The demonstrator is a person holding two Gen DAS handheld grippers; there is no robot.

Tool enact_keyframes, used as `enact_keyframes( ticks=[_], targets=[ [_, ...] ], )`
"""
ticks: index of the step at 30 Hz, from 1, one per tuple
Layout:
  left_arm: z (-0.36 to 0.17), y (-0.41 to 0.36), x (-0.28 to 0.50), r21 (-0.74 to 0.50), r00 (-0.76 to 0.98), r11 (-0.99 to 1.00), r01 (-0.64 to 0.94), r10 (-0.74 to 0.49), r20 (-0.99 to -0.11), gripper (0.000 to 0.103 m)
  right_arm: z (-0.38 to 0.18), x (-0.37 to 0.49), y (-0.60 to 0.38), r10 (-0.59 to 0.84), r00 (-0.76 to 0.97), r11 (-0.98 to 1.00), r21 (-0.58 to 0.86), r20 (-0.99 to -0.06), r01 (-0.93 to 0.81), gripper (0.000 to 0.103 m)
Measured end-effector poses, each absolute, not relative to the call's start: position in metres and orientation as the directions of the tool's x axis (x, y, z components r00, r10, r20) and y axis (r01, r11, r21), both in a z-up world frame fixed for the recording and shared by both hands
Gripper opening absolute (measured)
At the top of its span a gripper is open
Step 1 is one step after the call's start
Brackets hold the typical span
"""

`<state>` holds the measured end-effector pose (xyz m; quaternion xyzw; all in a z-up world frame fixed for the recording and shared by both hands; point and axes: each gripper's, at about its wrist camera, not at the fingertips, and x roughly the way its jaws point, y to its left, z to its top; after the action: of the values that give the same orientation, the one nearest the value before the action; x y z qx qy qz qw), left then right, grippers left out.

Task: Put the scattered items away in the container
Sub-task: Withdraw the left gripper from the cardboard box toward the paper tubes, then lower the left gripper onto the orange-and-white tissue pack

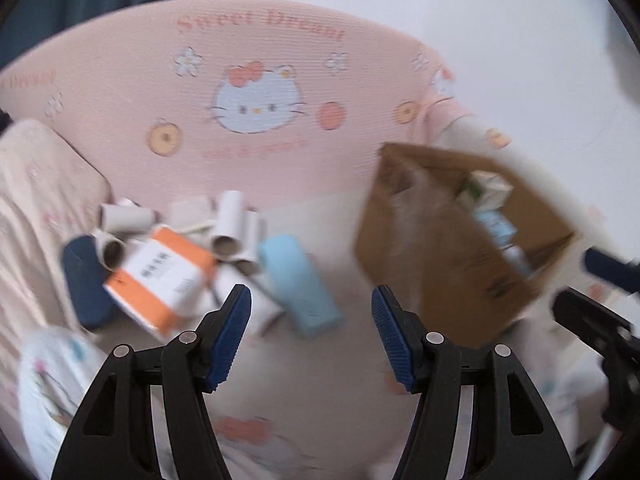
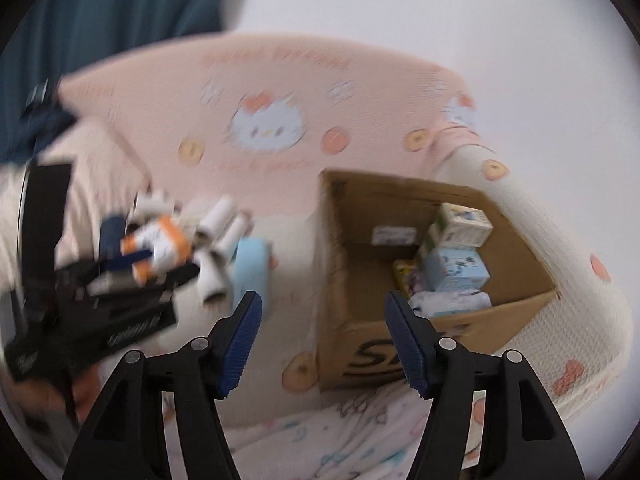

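**Tidy run, partway: box part filled, pile still out**

Setting: a bed [image 1: 312, 400] with pink cartoon-cat bedding; a padded pink headboard [image 1: 256, 80] curves behind everything. Both views are motion-blurred, so fine detail is unreliable.

Container: an open cardboard box [image 2: 352, 280] sits on the bed toward the right side. Inside it, several small cartons [image 2: 456, 268] are stacked against the far-right corner, with a white printed packet in front of them. Judged from this, part of the job is done.

Remaining pile, left of the box and well apart from it: an orange-and-white box [image 1: 160, 276] lying tilted on a dark blue flat item [image 1: 82, 280]; a light blue pack [image 1: 298, 280] nearest the box; a cluster of cardboard tubes [image 1: 230, 224] behind and between these. Exact tube count cannot be read. All of this is left to move, so I estimate well under half done.

Left tool [image 1: 311, 334]: jaws wide apart, nothing between them, hanging above the bed just in front of the light blue pack.

Right tool [image 2: 323, 340]: jaws wide apart, empty, aimed at the near wall of the box.
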<state>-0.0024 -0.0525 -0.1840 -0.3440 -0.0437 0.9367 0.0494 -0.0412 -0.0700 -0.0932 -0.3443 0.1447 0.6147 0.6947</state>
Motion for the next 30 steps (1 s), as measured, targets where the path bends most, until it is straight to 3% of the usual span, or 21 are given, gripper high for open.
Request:
enact_keyframes(
  ticks=[5,13,21,30],
  targets=[
    [-0.219,-0.087,-0.01,-0.19,-0.717,-0.982,-0.009,0.139,-0.683,0.067,-0.117,-0.091,-0.059,0.768,0.256,-0.084,-0.489,-0.587,-0.868,0.062],
    [-0.258,-0.147,-0.029,-0.394,-0.673,-0.903,0.172,0.184,-0.716,0.067,-0.161,-0.127,-0.027,0.748,0.242,-0.197,-0.554,-0.619,-0.809,0.063],
    [-0.253,-0.187,-0.021,-0.482,-0.75,-0.821,0.306,0.104,-0.654,0.067,-0.188,-0.132,0.03,0.677,0.153,-0.272,-0.438,-0.72,-0.857,0.063],
    [-0.258,-0.219,-0.033,-0.532,-0.763,-0.748,0.396,0.054,-0.644,0.067,-0.204,-0.16,0.084,0.667,0.05,-0.393,-0.408,-0.743,-0.824,0.063]
  ],
)
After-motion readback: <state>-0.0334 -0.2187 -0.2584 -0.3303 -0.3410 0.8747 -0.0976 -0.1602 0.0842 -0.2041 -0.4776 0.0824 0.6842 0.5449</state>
